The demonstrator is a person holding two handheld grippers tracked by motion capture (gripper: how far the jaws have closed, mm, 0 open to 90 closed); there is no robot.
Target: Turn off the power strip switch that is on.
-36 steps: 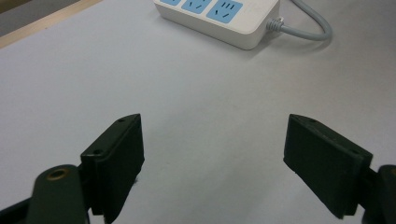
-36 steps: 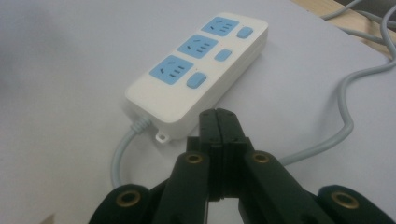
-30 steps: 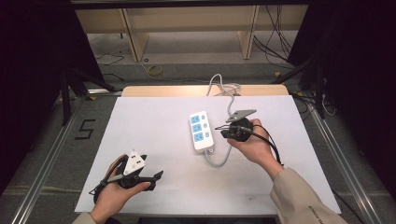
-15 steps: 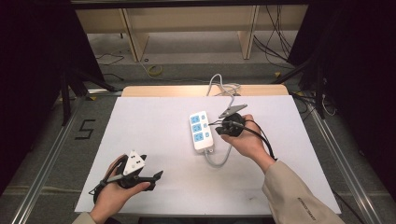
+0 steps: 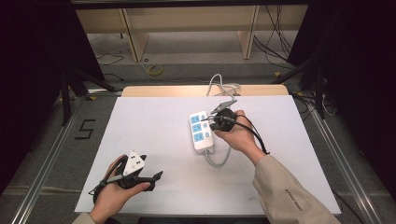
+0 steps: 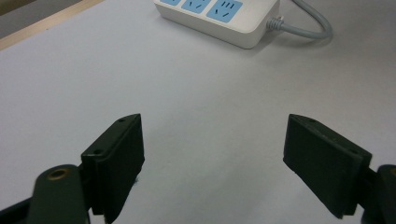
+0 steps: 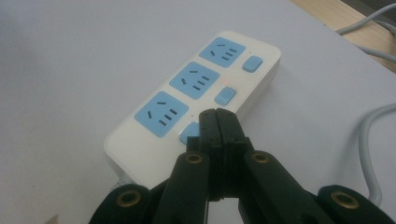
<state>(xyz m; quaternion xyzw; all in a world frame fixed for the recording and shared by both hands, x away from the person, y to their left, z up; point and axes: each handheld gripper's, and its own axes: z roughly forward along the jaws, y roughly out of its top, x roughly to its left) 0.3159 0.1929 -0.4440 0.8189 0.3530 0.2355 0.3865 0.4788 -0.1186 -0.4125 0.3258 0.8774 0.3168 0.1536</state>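
Note:
A white power strip with three blue sockets and blue switches lies mid-table; it also shows in the right gripper view and at the top of the left gripper view. Its grey cable loops off the near end. My right gripper is shut, empty, its tips over the nearest blue switch; whether they touch it I cannot tell. A small red light glows by the middle switch. My left gripper rests at the near left, open wide, its pads empty over bare table.
The white table sheet spreads around the strip. A bare wooden edge runs along the far side, where white cables drop to the floor. Metal rails flank the table.
My right gripper has moved left and slightly away, from beside the strip to over its switches. The left gripper has stayed put.

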